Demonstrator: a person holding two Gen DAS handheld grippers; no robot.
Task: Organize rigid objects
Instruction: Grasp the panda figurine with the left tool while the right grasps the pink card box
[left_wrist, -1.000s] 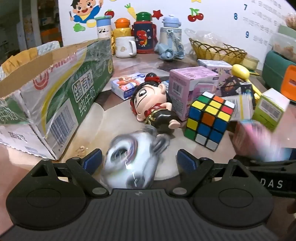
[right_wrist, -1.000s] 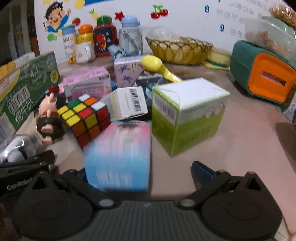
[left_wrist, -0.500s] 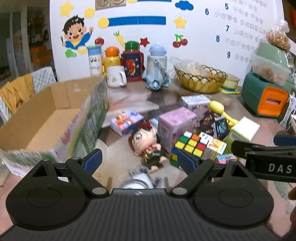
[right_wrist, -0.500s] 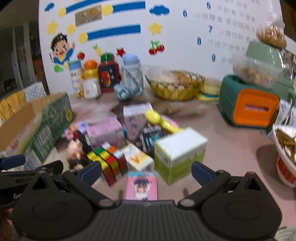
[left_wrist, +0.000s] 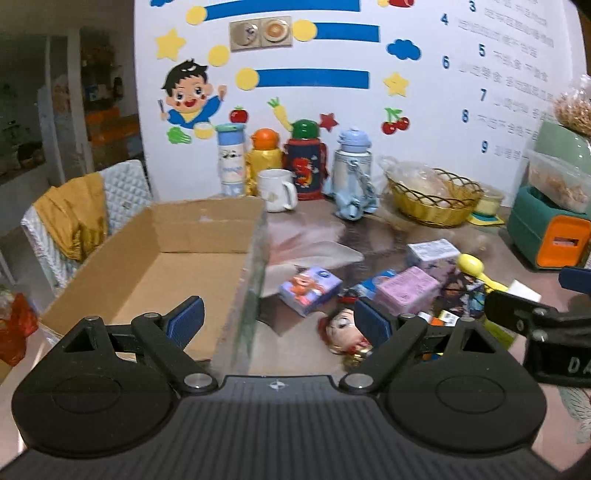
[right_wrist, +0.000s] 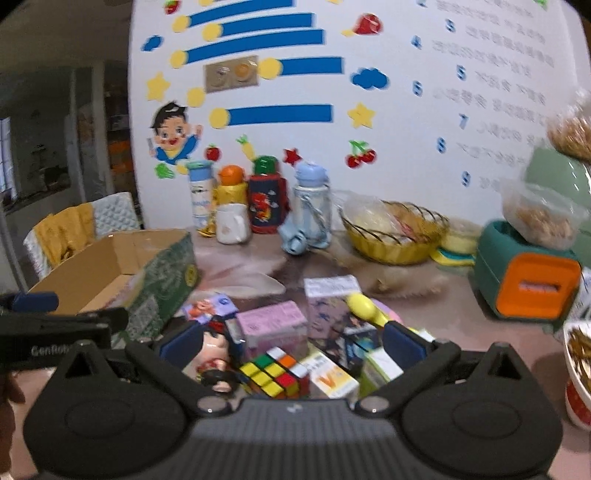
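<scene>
From your left wrist view, your left gripper (left_wrist: 277, 317) has its fingers (left_wrist: 184, 319) spread wide with nothing between them. It hangs above the right wall of the open cardboard box (left_wrist: 207, 229), which sits at the left edge of the surface (left_wrist: 369, 236). To the right of the box lie a small cartoon-printed box (left_wrist: 309, 290), a pink box (left_wrist: 406, 293) and a doll (left_wrist: 341, 328) with a red headpiece. A yellow spoon (left_wrist: 471, 265) lies farther right. Bottles and a white mug (left_wrist: 275, 190) line the far edge by the wall, with a wicker basket (left_wrist: 434, 199) beside them.

From your right wrist view, your right gripper (right_wrist: 291, 345) also has its fingers (right_wrist: 400, 345) wide apart and holds nothing. It hovers above the cluttered middle of the surface. Between the fingers you see the doll (right_wrist: 214, 354), a Rubik's cube (right_wrist: 275, 373), the pink box (right_wrist: 271, 326) and a white-and-orange box (right_wrist: 332, 376). A green and orange appliance (right_wrist: 528, 284) stands toward the right edge.
</scene>
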